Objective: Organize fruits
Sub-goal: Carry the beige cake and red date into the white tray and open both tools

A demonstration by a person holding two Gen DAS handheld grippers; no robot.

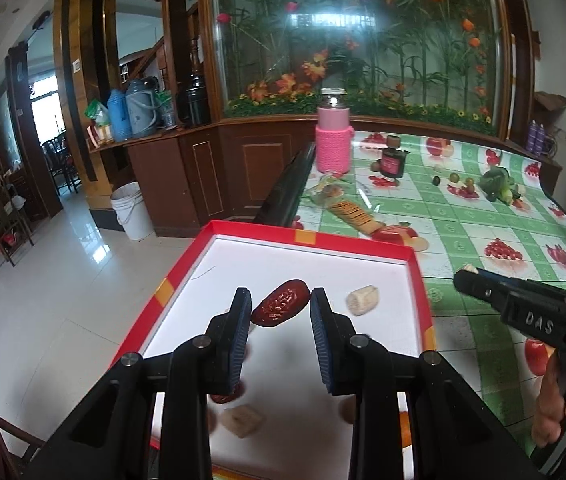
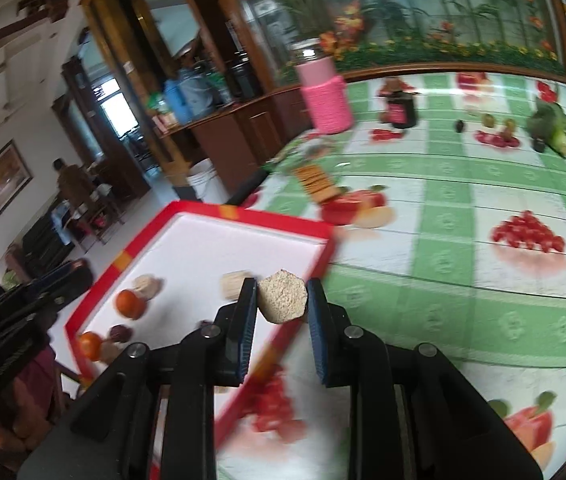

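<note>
A red tray (image 1: pixel 413 258) with a white floor sits at the table's left edge. My left gripper (image 1: pixel 281 300) hangs over it, shut on a wrinkled red date (image 1: pixel 283 306) that spans slantwise between the pads. Below lie banana pieces (image 1: pixel 363 300) (image 1: pixel 241 420), another date (image 1: pixel 225 397) and an orange (image 1: pixel 404 428). My right gripper (image 2: pixel 282 300) is shut on a cut banana piece (image 2: pixel 283 298) just above the tray's (image 2: pixel 295 227) right rim. It also shows at the right of the left wrist view (image 1: pixel 470 271). Oranges (image 2: pixel 129 304) (image 2: pixel 91 346) and banana pieces (image 2: pixel 147 286) lie in the tray.
The table carries a green checked fruit-print cloth (image 1: pixel 483 220). On it stand a pink knitted bottle (image 1: pixel 333 140), a dark jar (image 1: pixel 393 162), a cracker stack (image 1: pixel 357 214), small fruits (image 1: pixel 455 178) and green vegetables (image 1: pixel 497 182). A white bucket (image 1: pixel 131 210) stands on the floor.
</note>
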